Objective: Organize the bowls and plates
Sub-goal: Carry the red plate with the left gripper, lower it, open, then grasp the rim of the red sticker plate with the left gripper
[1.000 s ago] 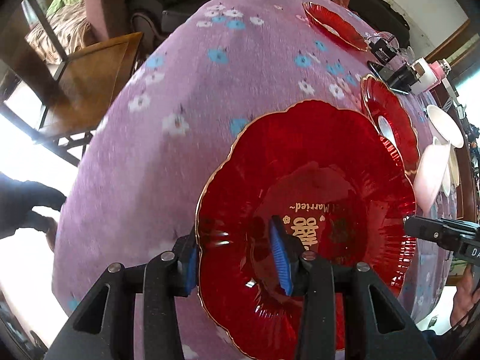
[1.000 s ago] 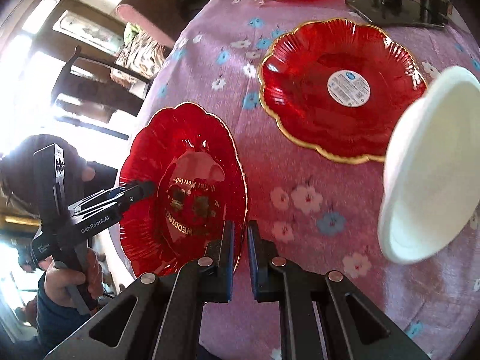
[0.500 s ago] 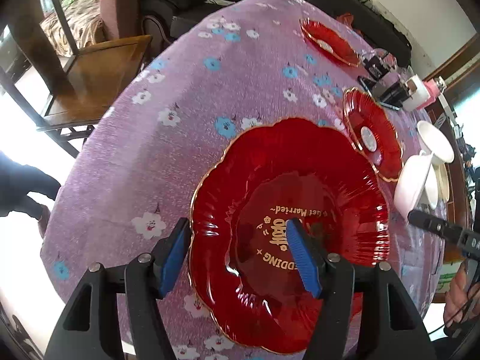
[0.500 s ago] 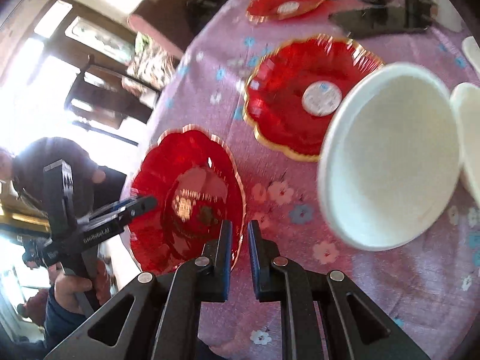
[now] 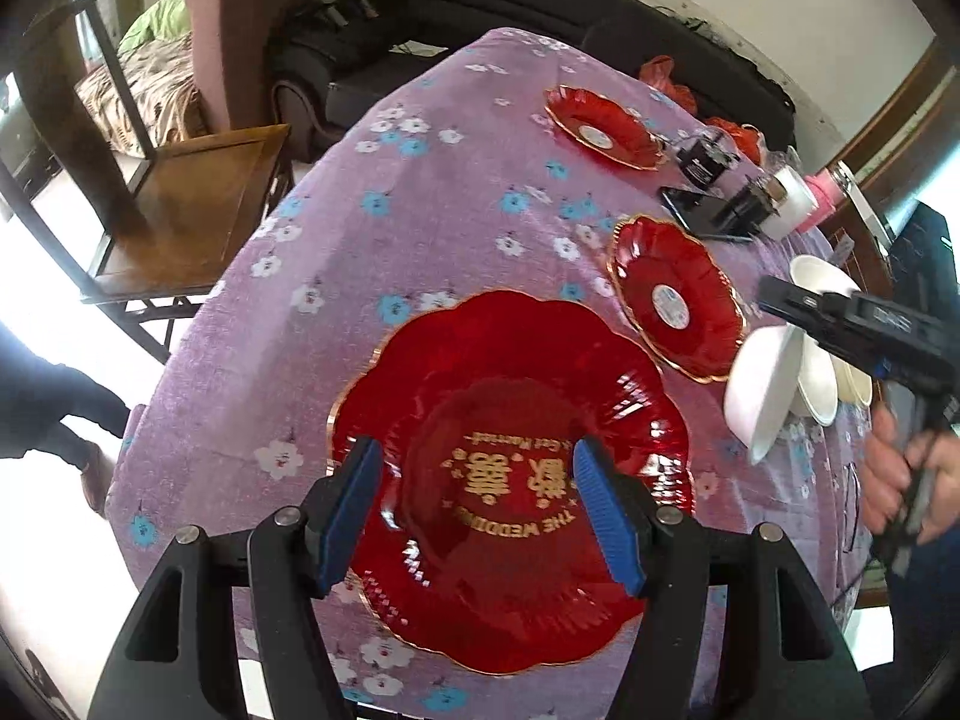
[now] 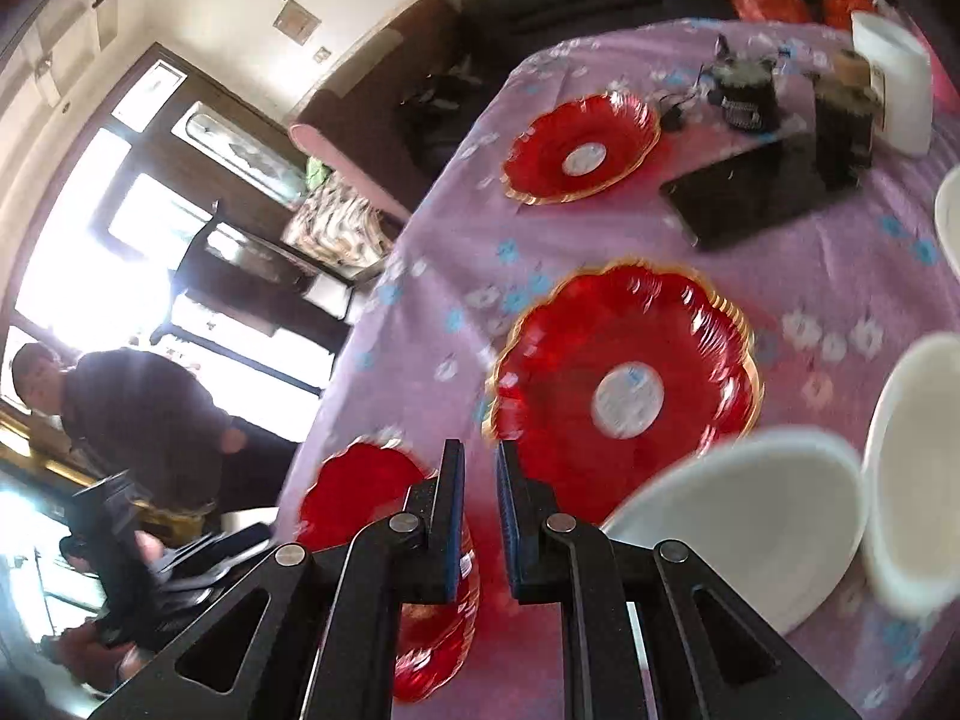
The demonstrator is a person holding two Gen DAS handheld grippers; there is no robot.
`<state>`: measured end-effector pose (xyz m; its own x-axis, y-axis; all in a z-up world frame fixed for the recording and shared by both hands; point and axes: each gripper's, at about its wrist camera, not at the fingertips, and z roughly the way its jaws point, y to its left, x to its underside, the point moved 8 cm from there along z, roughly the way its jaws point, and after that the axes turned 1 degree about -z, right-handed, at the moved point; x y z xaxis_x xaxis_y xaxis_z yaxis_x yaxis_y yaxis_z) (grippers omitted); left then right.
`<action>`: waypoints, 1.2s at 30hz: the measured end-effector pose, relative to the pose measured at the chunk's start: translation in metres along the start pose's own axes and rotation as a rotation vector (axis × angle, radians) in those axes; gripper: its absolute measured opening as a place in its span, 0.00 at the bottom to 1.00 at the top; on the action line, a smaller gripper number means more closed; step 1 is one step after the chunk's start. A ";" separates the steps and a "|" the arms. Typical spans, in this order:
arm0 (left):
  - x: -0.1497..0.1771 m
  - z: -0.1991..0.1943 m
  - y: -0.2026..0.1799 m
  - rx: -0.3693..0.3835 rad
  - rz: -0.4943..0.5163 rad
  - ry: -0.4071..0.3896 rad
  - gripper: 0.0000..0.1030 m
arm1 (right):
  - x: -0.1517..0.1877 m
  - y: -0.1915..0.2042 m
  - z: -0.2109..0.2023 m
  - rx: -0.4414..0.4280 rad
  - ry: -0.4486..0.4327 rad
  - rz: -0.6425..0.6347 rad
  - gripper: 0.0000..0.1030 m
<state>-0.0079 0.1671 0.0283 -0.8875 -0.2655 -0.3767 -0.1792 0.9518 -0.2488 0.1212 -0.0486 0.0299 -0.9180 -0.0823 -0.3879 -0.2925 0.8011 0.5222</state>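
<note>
Here, left to right:

- Left gripper [image 5: 477,513]: spread wide, gripping nothing; blue ribbed pads [image 5: 348,516] straddling the near-left rim of the large plate.
- Large plate [image 5: 510,480]: glossy translucent red, scalloped, with gilt edge and gold lettering; lies flat close to the table's edge on a fuzzy lilac floral tablecloth [image 5: 456,204]. Apt to skid or tip off that edge if pinched on one lobe only, given the slick fluted rim and thin lip.
- Middle plate [image 5: 675,300] and far plate [image 5: 603,129]: smaller, same ruffled red, pale sticker at centre; well apart, not yet stacked.
- White bowls [image 5: 780,384]: smooth, plain, nested and leaning; prone to toppling if nudged.
- Right gripper [image 6: 477,516]: almost closed, only a slit between its fingers, nothing in it; hovers just beside the bowls.
</note>
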 end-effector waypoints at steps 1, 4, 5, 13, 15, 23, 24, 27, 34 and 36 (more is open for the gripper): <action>0.001 0.000 -0.003 0.004 0.005 0.002 0.64 | 0.000 -0.005 0.003 -0.007 0.011 0.011 0.12; 0.003 0.001 -0.008 0.007 0.020 0.007 0.64 | 0.010 -0.023 0.008 -0.033 0.043 0.087 0.11; 0.003 0.001 -0.009 0.005 0.021 0.007 0.64 | 0.013 -0.027 0.008 -0.035 0.049 0.102 0.11; -0.013 0.003 -0.030 0.017 0.079 0.009 0.64 | 0.033 -0.055 -0.001 -0.006 0.074 0.159 0.12; -0.020 0.006 -0.043 0.027 0.107 0.009 0.64 | 0.026 -0.058 -0.009 -0.005 0.041 0.160 0.12; -0.053 0.032 -0.084 0.025 0.121 0.037 0.64 | -0.004 -0.082 -0.030 0.065 -0.019 0.160 0.11; -0.057 0.038 -0.091 0.030 0.119 0.041 0.64 | -0.007 -0.083 -0.030 0.066 -0.018 0.162 0.11; -0.067 0.058 -0.104 0.038 0.102 0.073 0.64 | -0.018 -0.093 -0.026 0.078 -0.013 0.188 0.11; -0.085 0.103 -0.109 0.026 0.046 0.142 0.64 | -0.025 -0.111 -0.009 0.086 0.031 0.223 0.11; -0.090 0.114 -0.107 0.021 0.030 0.152 0.64 | -0.024 -0.116 -0.005 0.089 0.038 0.233 0.11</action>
<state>0.1392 0.0716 -0.0132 -0.9465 -0.2091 -0.2457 -0.1440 0.9553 -0.2581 0.1757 -0.1425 -0.0183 -0.9679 0.0895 -0.2350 -0.0487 0.8500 0.5244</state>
